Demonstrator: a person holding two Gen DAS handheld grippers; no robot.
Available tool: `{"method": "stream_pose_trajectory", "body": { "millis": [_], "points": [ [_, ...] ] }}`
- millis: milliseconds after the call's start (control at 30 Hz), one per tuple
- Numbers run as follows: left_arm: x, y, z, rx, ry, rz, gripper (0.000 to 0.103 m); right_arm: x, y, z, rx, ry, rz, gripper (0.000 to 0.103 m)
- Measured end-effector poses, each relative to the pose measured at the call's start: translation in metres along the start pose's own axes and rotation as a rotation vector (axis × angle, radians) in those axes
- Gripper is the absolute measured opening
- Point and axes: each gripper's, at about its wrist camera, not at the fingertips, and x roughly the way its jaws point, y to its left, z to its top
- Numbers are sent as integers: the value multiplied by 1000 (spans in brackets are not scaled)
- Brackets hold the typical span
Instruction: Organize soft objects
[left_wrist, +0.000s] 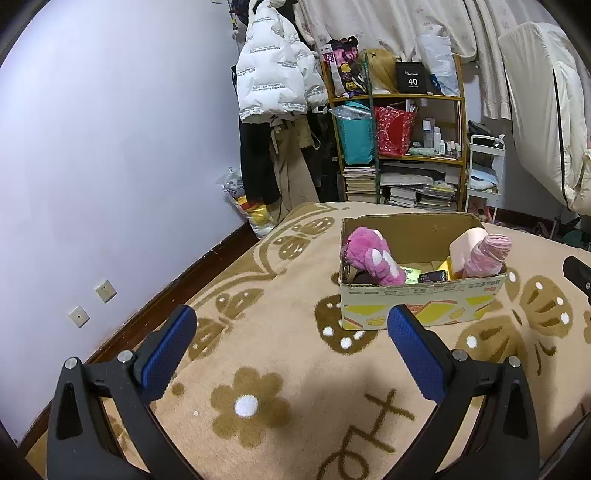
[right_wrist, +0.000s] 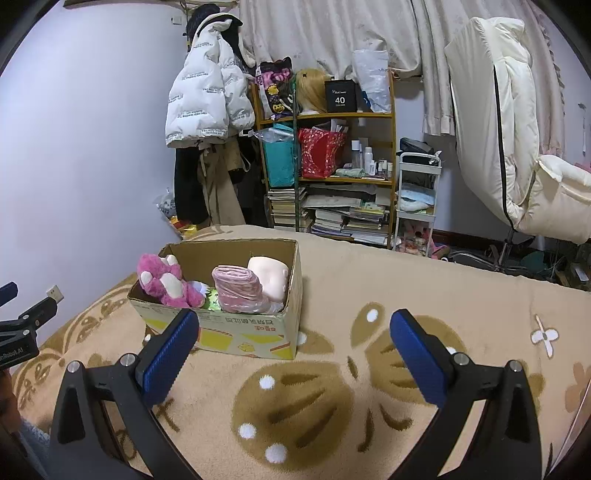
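Landmark: cardboard box (left_wrist: 421, 295) (right_wrist: 236, 325), open at the top, standing on a beige blanket (left_wrist: 280, 354) (right_wrist: 369, 295) with brown flower and butterfly patterns.

Wall sockets (left_wrist: 92, 302): well to the left of the box, low on the pale wall.

Left gripper (left_wrist: 291, 343): hovering above the blanket on the near side of the box, fingers (left_wrist: 170, 347) spread wide, blue pads facing each other, nothing between them.

Pink plush toy (left_wrist: 373, 258) (right_wrist: 166, 282): inside the box at its left end, paws sticking up over the rim.

Small flat packets (left_wrist: 424, 275): on the box floor, between the plush toy and the roll; too small to identify.

Pink striped roll (left_wrist: 487, 254) (right_wrist: 240, 291): inside the box toward its right end, leaning on the front wall.

Cream cushion (left_wrist: 469, 243) (right_wrist: 269, 277): inside the box, touching the roll, at the right wall.

Right gripper (right_wrist: 295, 347): above the blanket, near side of the box and to its right, fingers (right_wrist: 417, 354) wide apart, holding nothing.

Shelf (left_wrist: 399, 147) (right_wrist: 328, 162): beyond the box, past the blanket's far edge, crowded with bags, bottles and stacked books.

White jacket (left_wrist: 273, 70) (right_wrist: 207, 99): hanging beyond the box, left of the shelf.
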Motion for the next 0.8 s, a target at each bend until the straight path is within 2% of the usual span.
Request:
{"method": "stream_pose_trajectory", "body": {
  "millis": [267,800],
  "points": [
    [2,0,0,-1,3,14,102,2,2,-1,-2,2,-4,103],
    [2,0,-3,-1,8,-14,102,4,1,-4,-3,8,-2,103]
  ]
}}
